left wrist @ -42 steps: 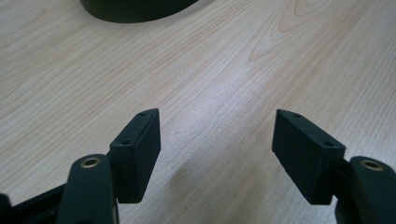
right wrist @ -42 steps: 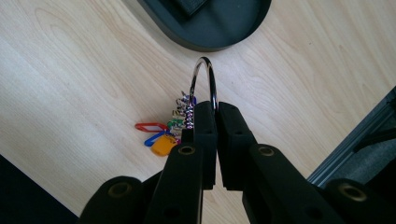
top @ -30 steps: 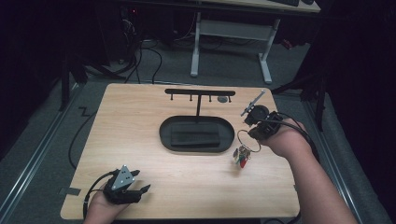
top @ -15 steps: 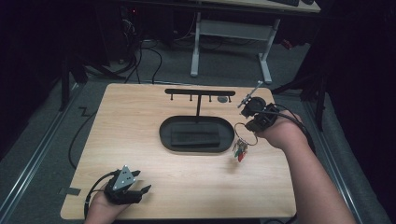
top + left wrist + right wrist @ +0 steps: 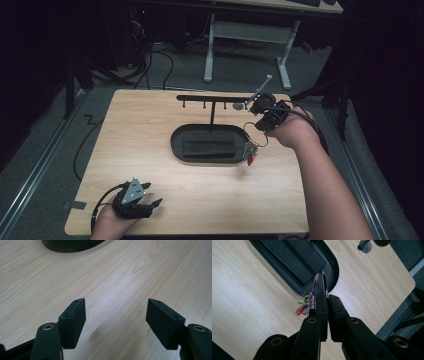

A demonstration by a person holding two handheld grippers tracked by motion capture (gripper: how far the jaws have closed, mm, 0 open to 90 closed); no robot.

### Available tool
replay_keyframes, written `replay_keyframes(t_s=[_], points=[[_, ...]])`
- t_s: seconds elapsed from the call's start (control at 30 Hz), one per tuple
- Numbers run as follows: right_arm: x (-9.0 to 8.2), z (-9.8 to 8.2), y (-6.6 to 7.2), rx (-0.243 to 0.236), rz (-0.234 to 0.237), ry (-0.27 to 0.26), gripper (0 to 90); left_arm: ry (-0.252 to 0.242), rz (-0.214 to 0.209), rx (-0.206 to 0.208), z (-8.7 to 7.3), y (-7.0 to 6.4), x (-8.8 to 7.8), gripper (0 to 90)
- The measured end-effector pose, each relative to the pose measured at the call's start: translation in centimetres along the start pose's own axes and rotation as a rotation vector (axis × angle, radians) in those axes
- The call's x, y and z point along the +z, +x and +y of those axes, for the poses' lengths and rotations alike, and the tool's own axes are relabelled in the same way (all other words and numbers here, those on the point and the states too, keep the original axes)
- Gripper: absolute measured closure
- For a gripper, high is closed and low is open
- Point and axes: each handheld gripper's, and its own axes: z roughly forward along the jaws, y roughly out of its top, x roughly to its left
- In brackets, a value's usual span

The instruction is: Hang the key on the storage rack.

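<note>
The keyring [image 5: 321, 285] is a thin, shiny metal loop with a short beaded chain and a cluster of small coloured charms [image 5: 250, 154] — red, green, yellow and blue — hanging below it; it is lifted clear of the table, just beside the right end of the tray. The right gripper [image 5: 263, 116] has its black jaws pressed together on the loop, which stands up from between the tips in the right gripper view. The tray [image 5: 178, 140] is a matte black oval with a raised rim and a ribbed rectangular pad [image 5: 208, 147] lying inside it. A thin black post rises behind it to a straight bar with small pegs pointing down, forming a rack [image 5: 210, 98]. The table [image 5: 150, 190] is pale wood with a visible wavy grain and rounded corners. Around it lie grey carpet, black cables and the white legs of a desk [image 5: 245, 35] in a dim room. The left gripper [image 5: 148, 205] rests near the front left edge, well apart from the tray, its flat, blocky jaws spread wide over bare wood.
</note>
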Motion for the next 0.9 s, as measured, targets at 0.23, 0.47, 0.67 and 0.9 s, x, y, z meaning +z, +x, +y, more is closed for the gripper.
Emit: replay_keyframes(t_s=[0.23, 0.47, 0.67, 0.9], points=[[0.5, 1.8, -0.4, 0.000, 0.003, -0.005, 87.6, -0.005, -0.006, -0.007, -0.1, 0.2, -0.1, 32.7], [1.2, 3.1, -1.4, 0.019, -0.003, -0.009, 87.6, -0.003, -0.005, -0.010, -0.1, 0.2, -0.2, 32.7], [2.1, 3.7, -2.3, 0.032, -0.009, -0.002, 87.6, -0.001, -0.001, -0.008, -0.2, 0.3, -0.2, 32.7], [3.1, 4.1, -3.4, 0.058, -0.010, -0.006, 87.6, 0.010, -0.006, -0.007, -0.3, 0.4, -0.1, 32.7]])
